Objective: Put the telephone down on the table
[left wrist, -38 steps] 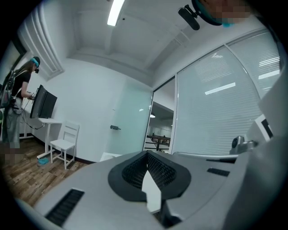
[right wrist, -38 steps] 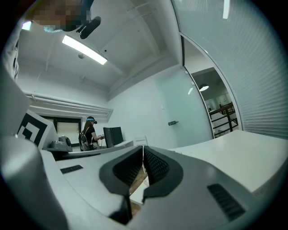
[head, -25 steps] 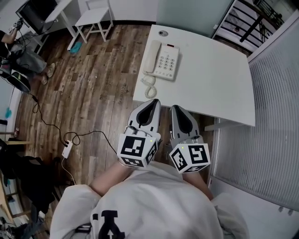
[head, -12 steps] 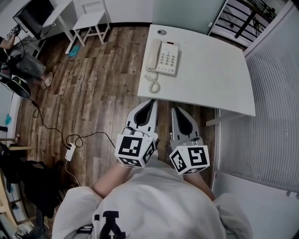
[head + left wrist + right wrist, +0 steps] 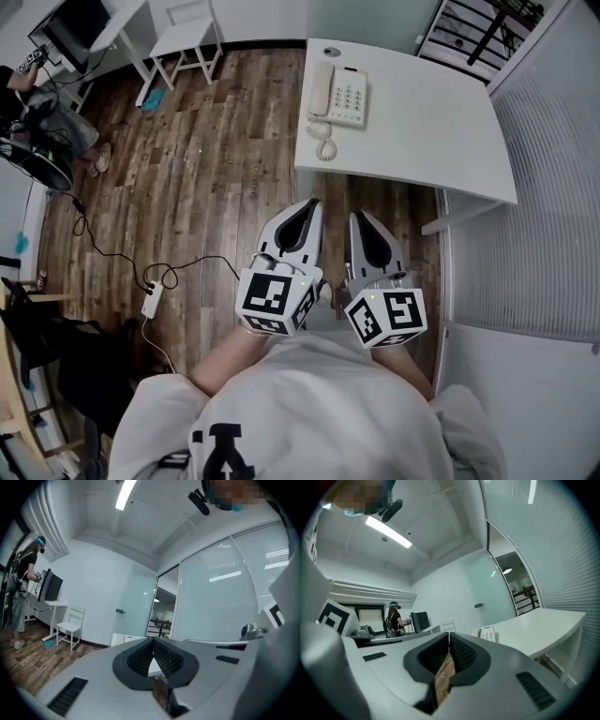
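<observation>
A: Telephone (image 5: 339, 94) and grippers: what do you see, starting close in?

B: Low in the centre of the head view, the left gripper (image 5: 307, 206) and right gripper (image 5: 362, 219) sit side by side and level, just above the person's white shirt (image 5: 309, 412). Both are clenched on nothing. Each gripper view shows the dark pads (image 5: 139, 657) meeting at their tips, with only a sliver of the room behind them.

A: And beyond them?

B: Wooden floor (image 5: 206, 169), with a power strip (image 5: 150, 302) and its cable at the left. Higher up, well apart from the grippers, the white table (image 5: 441, 122) fills the upper right.

A: So the phone?

B: It lies flat near the table's left corner, at upper centre. The handset (image 5: 322, 92) is in its cradle and the coiled cord (image 5: 322, 145) curls at the table edge. Farther off, at upper left, stands a white chair (image 5: 187, 37).
</observation>
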The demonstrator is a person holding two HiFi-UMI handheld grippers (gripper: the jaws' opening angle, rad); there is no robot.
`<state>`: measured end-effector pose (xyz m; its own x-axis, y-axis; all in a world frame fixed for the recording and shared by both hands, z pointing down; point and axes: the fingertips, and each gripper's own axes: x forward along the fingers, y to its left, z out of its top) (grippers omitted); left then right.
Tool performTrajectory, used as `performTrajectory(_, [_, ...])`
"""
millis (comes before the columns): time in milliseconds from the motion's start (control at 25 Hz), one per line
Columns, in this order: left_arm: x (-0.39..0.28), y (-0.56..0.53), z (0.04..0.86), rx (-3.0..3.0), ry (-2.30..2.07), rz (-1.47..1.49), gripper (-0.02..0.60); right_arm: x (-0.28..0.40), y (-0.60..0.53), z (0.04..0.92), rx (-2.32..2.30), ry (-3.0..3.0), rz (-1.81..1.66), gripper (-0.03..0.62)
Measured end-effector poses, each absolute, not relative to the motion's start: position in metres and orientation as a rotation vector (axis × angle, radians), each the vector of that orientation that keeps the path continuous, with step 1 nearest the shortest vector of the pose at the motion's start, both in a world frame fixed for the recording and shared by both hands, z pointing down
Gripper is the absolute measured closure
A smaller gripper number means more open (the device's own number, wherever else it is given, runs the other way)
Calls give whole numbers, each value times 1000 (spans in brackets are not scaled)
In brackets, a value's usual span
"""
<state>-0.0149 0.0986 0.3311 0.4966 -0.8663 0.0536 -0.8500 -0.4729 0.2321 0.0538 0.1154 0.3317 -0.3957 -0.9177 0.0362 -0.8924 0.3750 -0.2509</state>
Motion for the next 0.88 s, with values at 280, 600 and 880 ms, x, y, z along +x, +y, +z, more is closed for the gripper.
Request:
performTrajectory(280, [-15, 126, 326, 2543, -1415, -126, 577, 48, 150, 326, -1678, 2486, -336, 563])
performTrajectory(600, [-9, 136, 314, 2568, -1426, -150, 577, 48, 157, 316, -1651, 2527, -252, 565])
performTrajectory(880, [8, 140, 309, 2560, -1417, -180, 577, 67, 159, 313, -1668, 2549, -235, 566])
